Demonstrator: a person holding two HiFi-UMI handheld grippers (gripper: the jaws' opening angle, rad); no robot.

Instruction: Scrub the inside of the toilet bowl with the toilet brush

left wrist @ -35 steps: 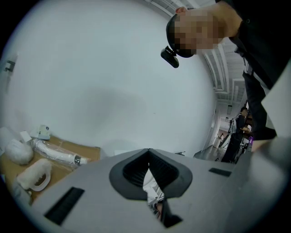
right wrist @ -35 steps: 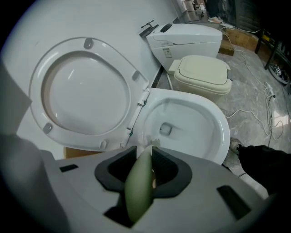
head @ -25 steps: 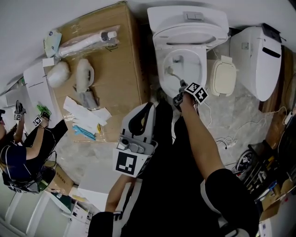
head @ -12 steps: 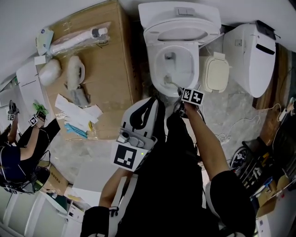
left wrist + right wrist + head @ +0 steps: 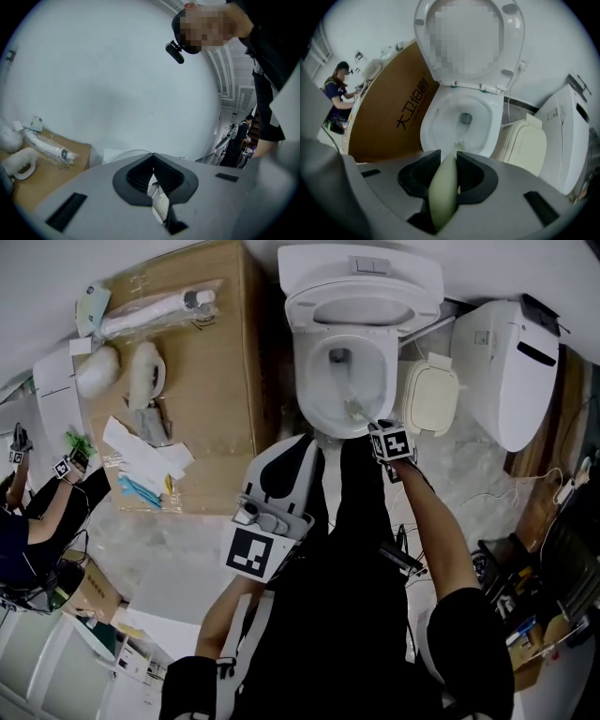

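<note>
A white toilet bowl (image 5: 314,395) stands open at the top of the head view, with its lid (image 5: 468,89) raised. My right gripper (image 5: 375,430) hovers at the bowl's front right rim, shut on the pale green handle of the toilet brush (image 5: 443,192). The brush head (image 5: 459,142) rests low inside the bowl near the front wall (image 5: 429,126), and it also shows in the head view (image 5: 354,409). My left gripper (image 5: 298,448) is held back near the person's body, below the bowl. Its jaws (image 5: 153,157) are shut with nothing between them.
A cardboard box (image 5: 220,381) with wrapped parts on top stands left of the toilet. A cream seat lid (image 5: 433,395) and a second white toilet (image 5: 511,362) sit to the right. Cables (image 5: 553,491) lie on the floor. Another person (image 5: 37,521) works at far left.
The brush head has slid from deeper in the bowl toward its front wall, with my right gripper drawing back slightly. The left gripper has stayed near the body.
</note>
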